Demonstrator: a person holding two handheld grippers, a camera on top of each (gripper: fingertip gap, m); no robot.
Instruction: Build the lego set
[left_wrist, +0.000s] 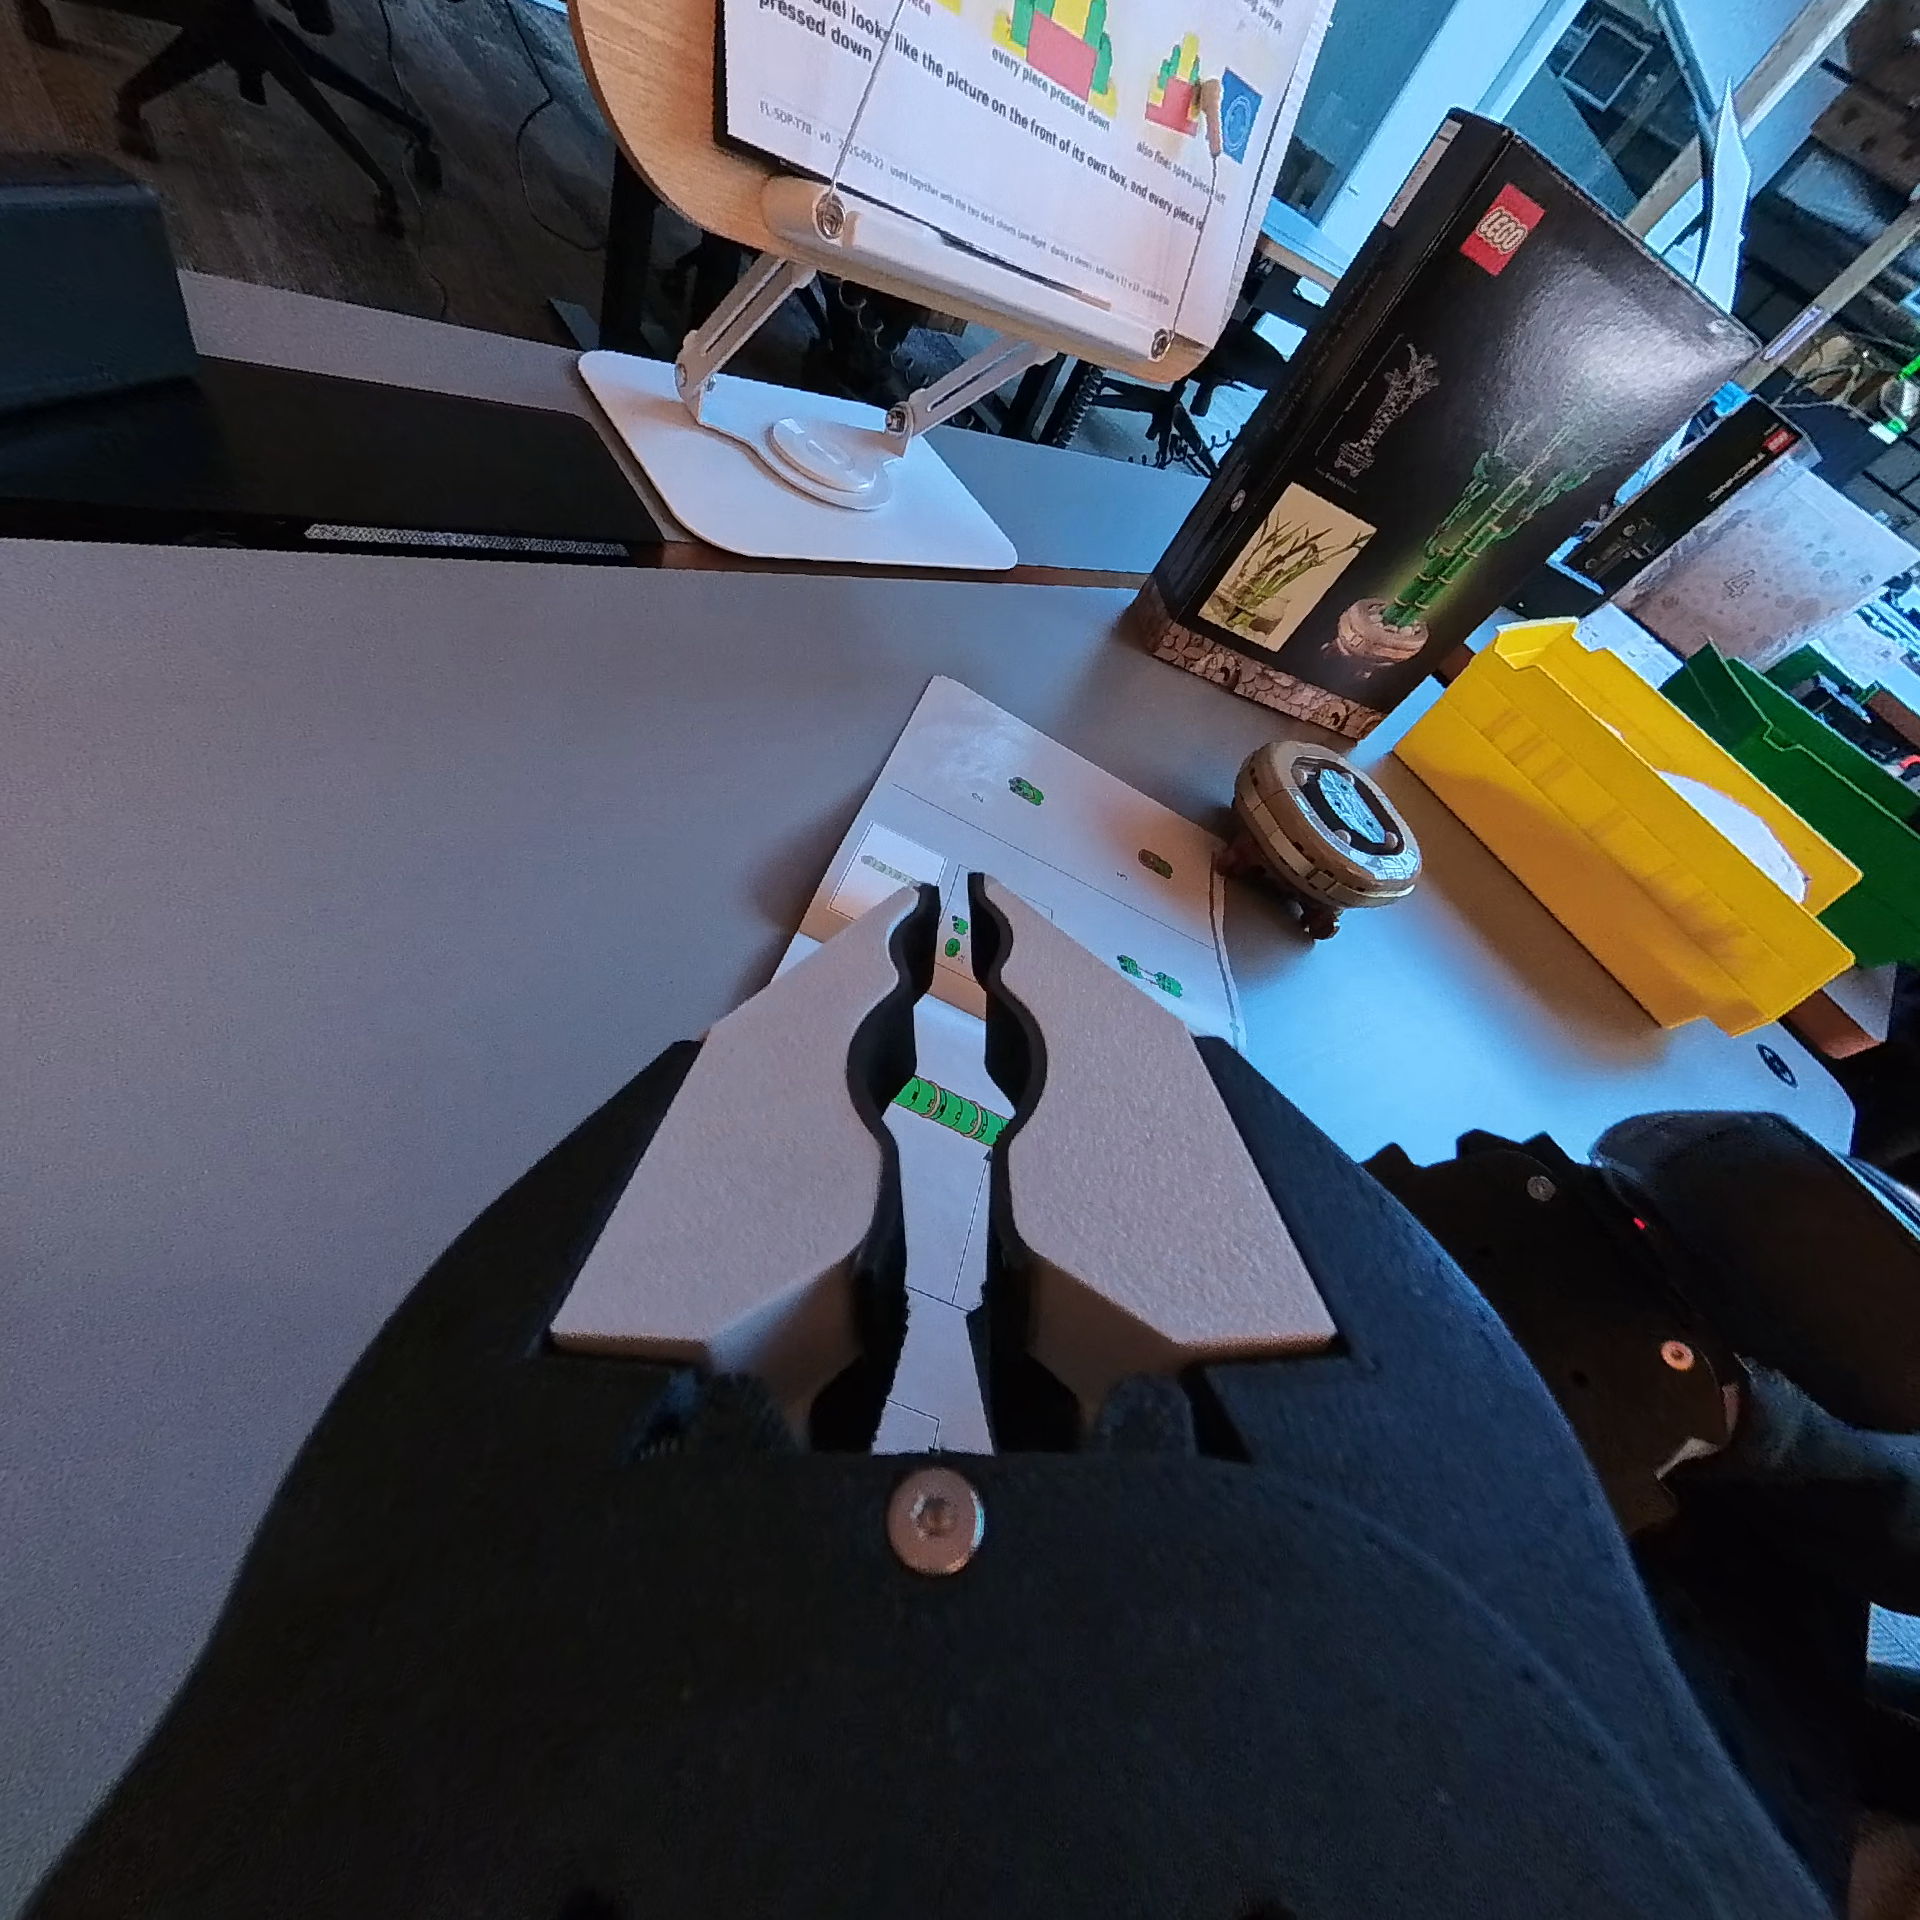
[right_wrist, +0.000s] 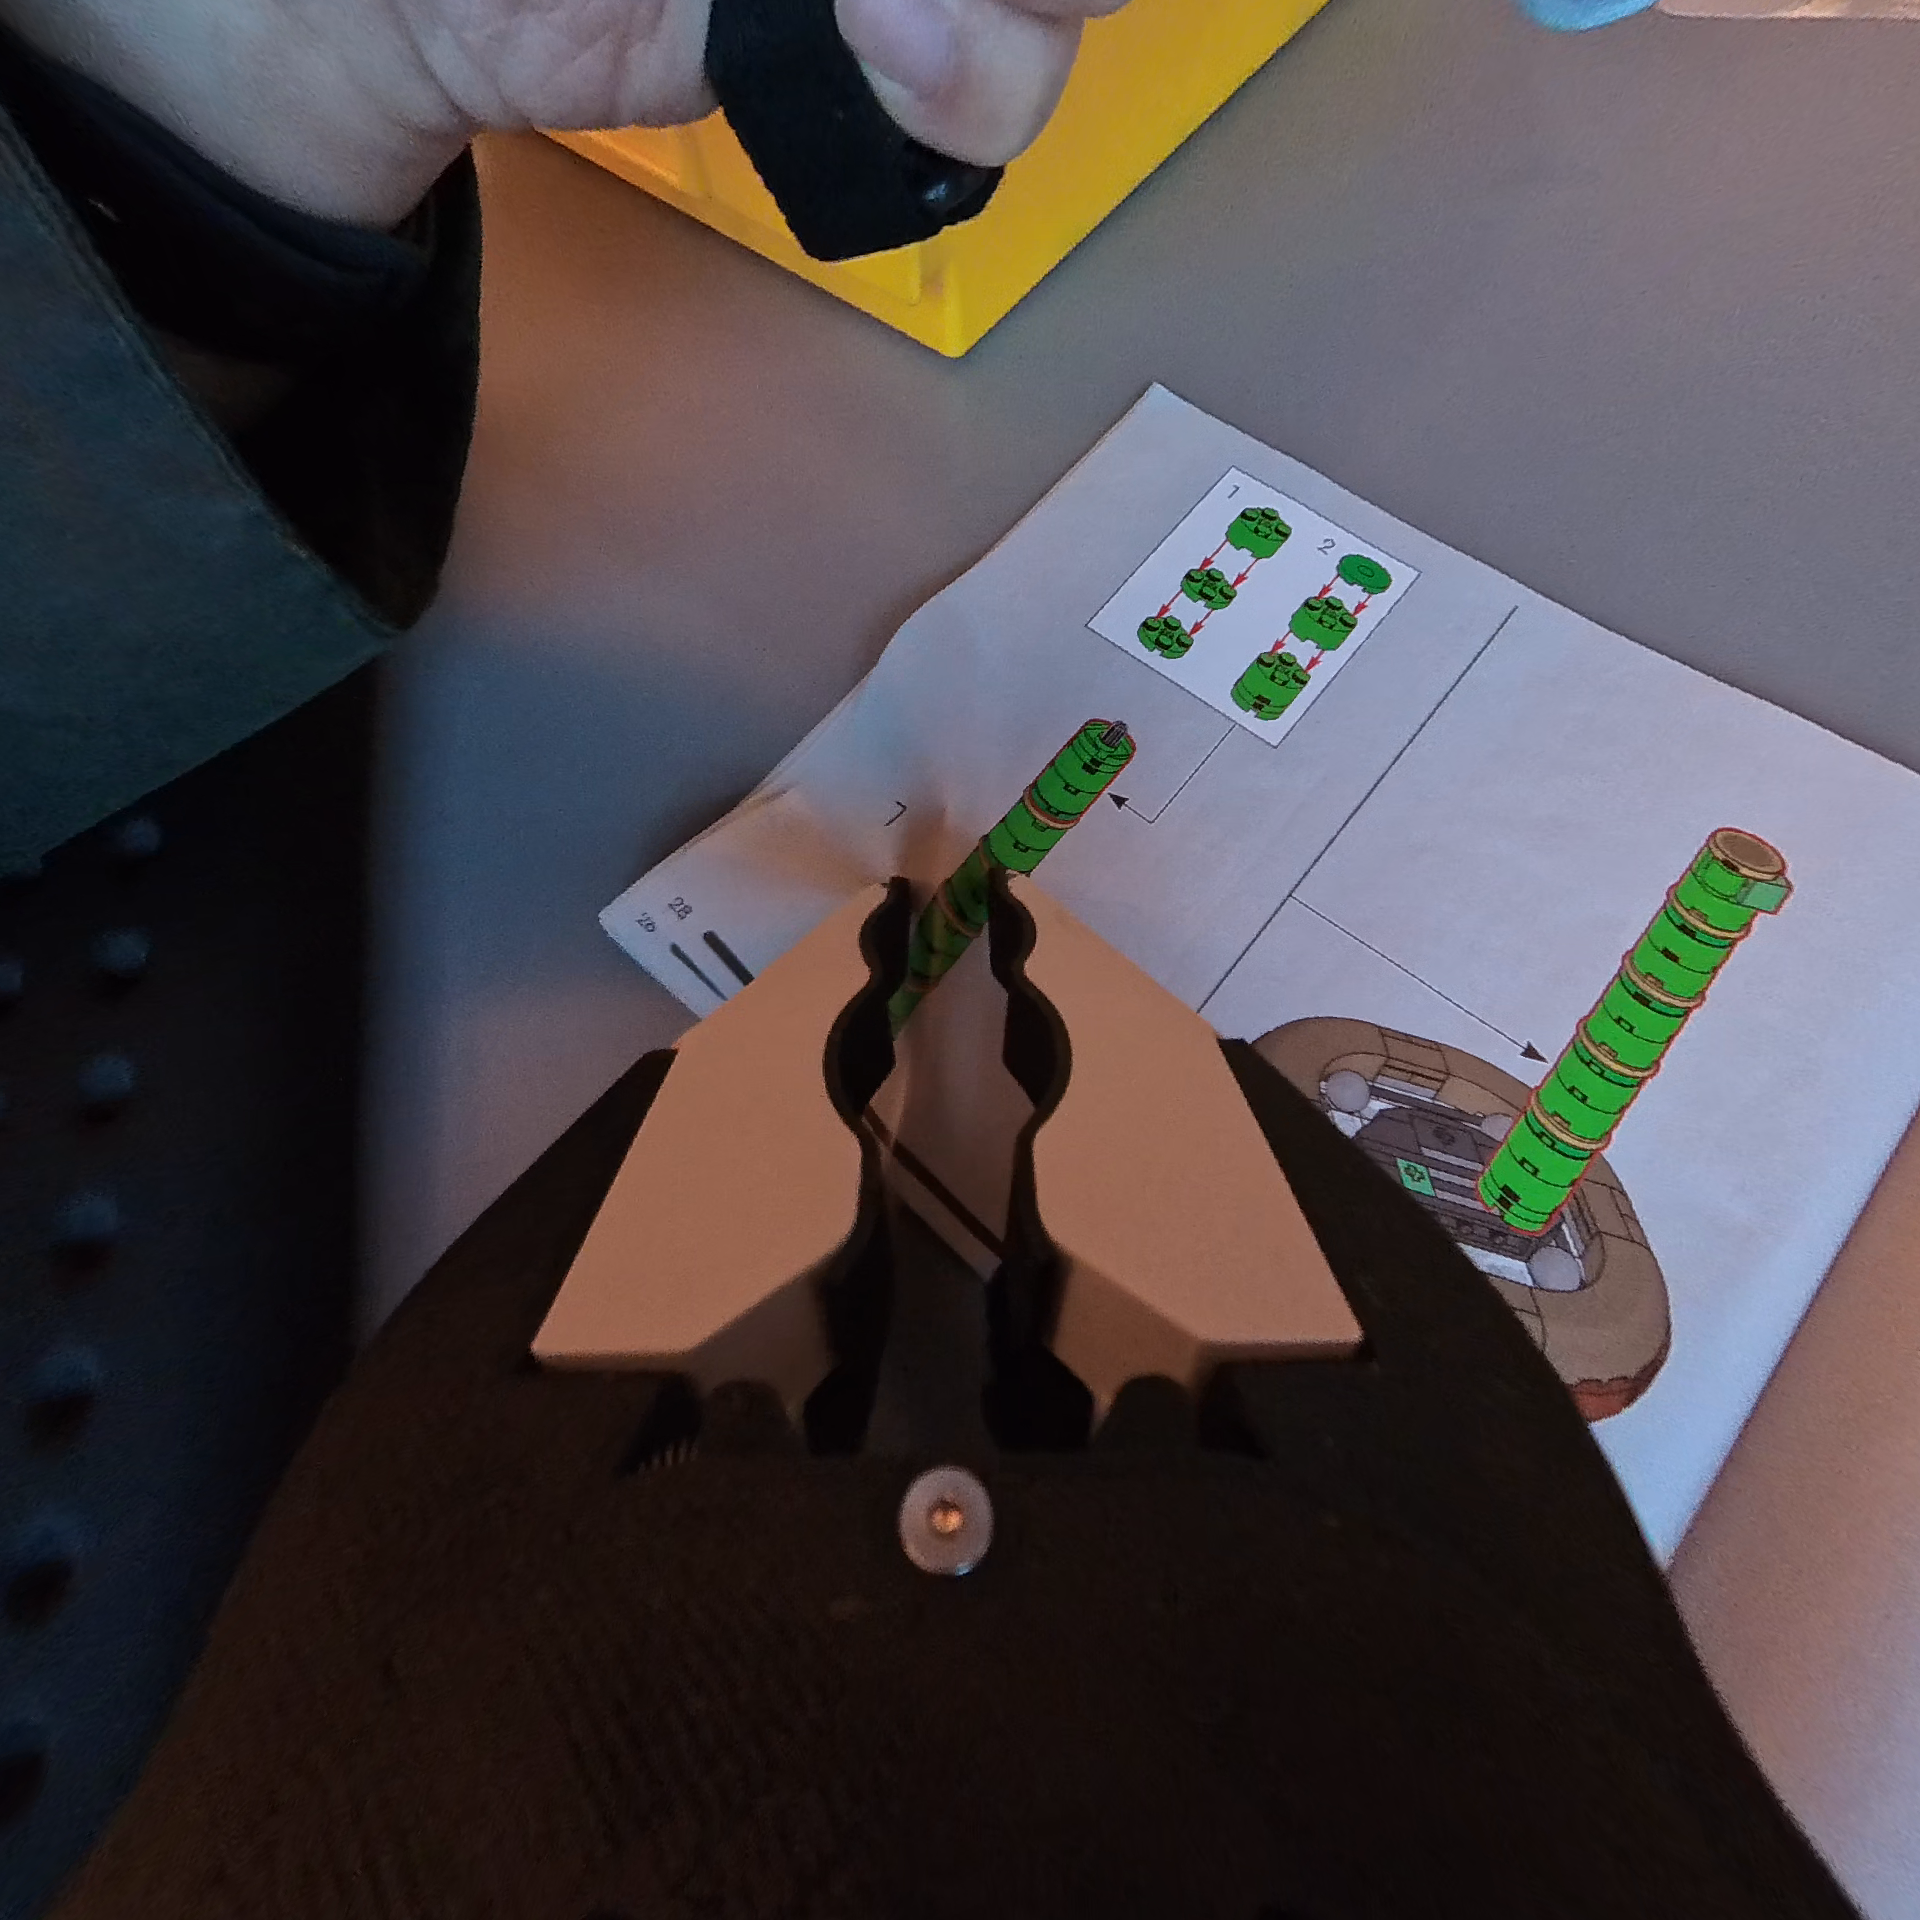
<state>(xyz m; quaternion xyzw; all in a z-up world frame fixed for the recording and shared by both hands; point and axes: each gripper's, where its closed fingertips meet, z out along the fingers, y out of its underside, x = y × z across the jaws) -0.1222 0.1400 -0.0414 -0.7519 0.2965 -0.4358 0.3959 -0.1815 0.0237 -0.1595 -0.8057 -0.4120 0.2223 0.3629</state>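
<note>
An open instruction booklet (left_wrist: 1049, 821) lies on the grey table; its pages (right_wrist: 1455, 831) show printed green stalks. A round tan pot base (left_wrist: 1328, 840) stands just right of it. My left gripper (left_wrist: 950, 896) hovers over the booklet, jaws a narrow gap apart, holding nothing. My right gripper (right_wrist: 948, 885) is low over the booklet's left page, where the paper is creased at the fingertips. Its jaws are also a narrow gap apart, with only the printed page showing between them. No loose bricks are visible.
The black set box (left_wrist: 1455, 436) stands behind the booklet. A yellow bin (left_wrist: 1621, 831) and a green bin (left_wrist: 1808, 748) sit to the right. A white document stand (left_wrist: 821, 457) is at the back. A hand (right_wrist: 582, 62) and sleeve fill the right view's top left. The left gripper's tips are roughly 15 cm from the right gripper's. Between my left fingertips and the round tan pot base (left_wrist: 1328, 840) there is roughly 25 cm.
</note>
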